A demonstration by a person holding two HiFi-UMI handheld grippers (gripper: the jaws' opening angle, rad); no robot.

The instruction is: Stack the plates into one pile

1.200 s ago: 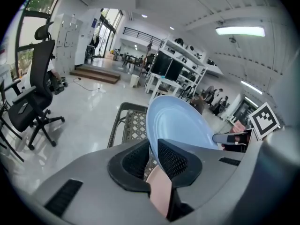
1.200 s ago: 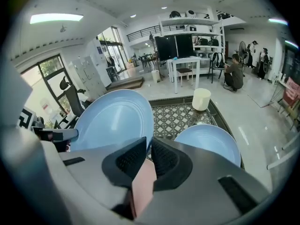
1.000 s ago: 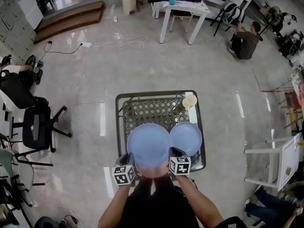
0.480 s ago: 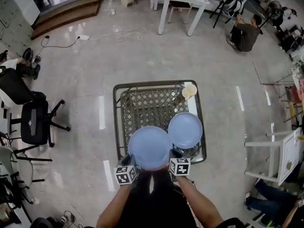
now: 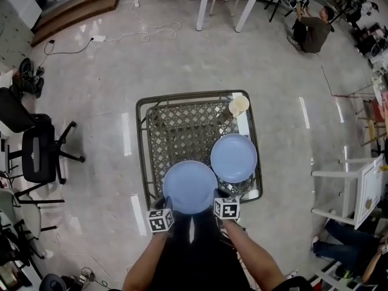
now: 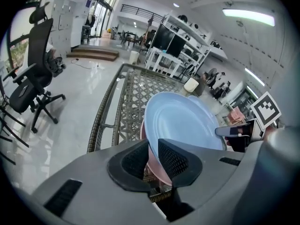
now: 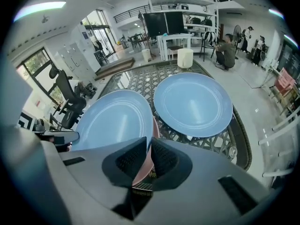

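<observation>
I have the near blue plate (image 5: 190, 187) by its rim at the 6 o'clock edge of the lattice tabletop (image 5: 182, 126), one gripper on each side. The left gripper (image 6: 152, 165) has its jaws at a middling gap, closed over the rim at about 8 o'clock. The right gripper (image 7: 149, 161) has its jaws narrow, pinching the rim at about 4 o'clock. In both gripper views a pink plate (image 7: 142, 172) sits directly beneath the blue one, its edge running into the same jaws. I judge that I am holding the two together as the start of the pile.

What matters for the coming move is the second blue plate (image 5: 234, 157). It lies flat on the tabletop at about 1 o'clock from my held pair, rim close against rim, and I cannot tell whether they touch. It is on the right gripper's side, clearly nearer that one than the left. Being round, it offers no preferred axis, and its 7 o'clock edge faces me. A cup (image 5: 239, 105) stands beyond it at 12 o'clock, apart
</observation>
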